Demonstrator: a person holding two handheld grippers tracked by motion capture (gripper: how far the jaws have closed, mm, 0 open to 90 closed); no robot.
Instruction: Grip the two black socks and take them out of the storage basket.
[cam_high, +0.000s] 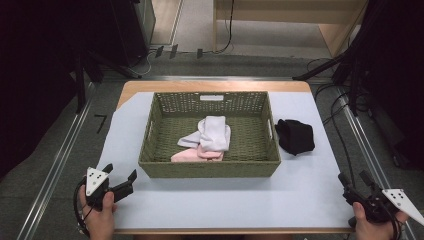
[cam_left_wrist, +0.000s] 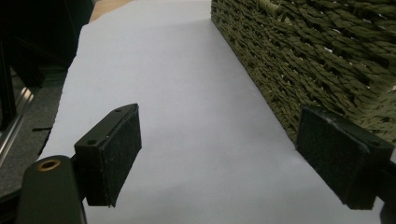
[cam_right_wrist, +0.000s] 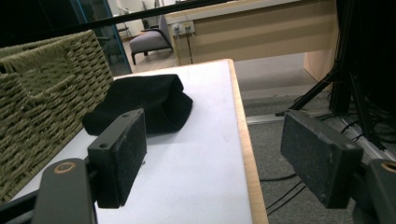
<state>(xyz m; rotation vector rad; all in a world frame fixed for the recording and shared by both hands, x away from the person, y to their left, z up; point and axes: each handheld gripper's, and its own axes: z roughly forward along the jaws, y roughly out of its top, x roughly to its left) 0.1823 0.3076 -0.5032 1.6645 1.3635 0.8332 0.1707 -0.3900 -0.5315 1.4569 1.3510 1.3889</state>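
Note:
A green woven basket (cam_high: 165, 170) stands in the middle of the table; its side wall also shows as the basket (cam_left_wrist: 327, 60) and the basket (cam_right_wrist: 37, 93). Inside lie a white cloth (cam_high: 212, 132) and a pink cloth (cam_high: 192, 155). A folded black cloth (cam_high: 296, 136) lies on the table right of the basket, seen again as the black cloth (cam_right_wrist: 144, 102). My left gripper (cam_high: 120, 177) is open at the near left corner, the left gripper (cam_left_wrist: 219, 156) empty. My right gripper (cam_high: 354, 179) is open at the near right corner, the right gripper (cam_right_wrist: 215, 156) empty.
A pale sheet (cam_high: 225, 195) covers the wooden table (cam_high: 200, 85). The table's right edge (cam_right_wrist: 243, 135) drops to a grey floor with cables (cam_high: 340, 115). Dark stands and equipment surround the table.

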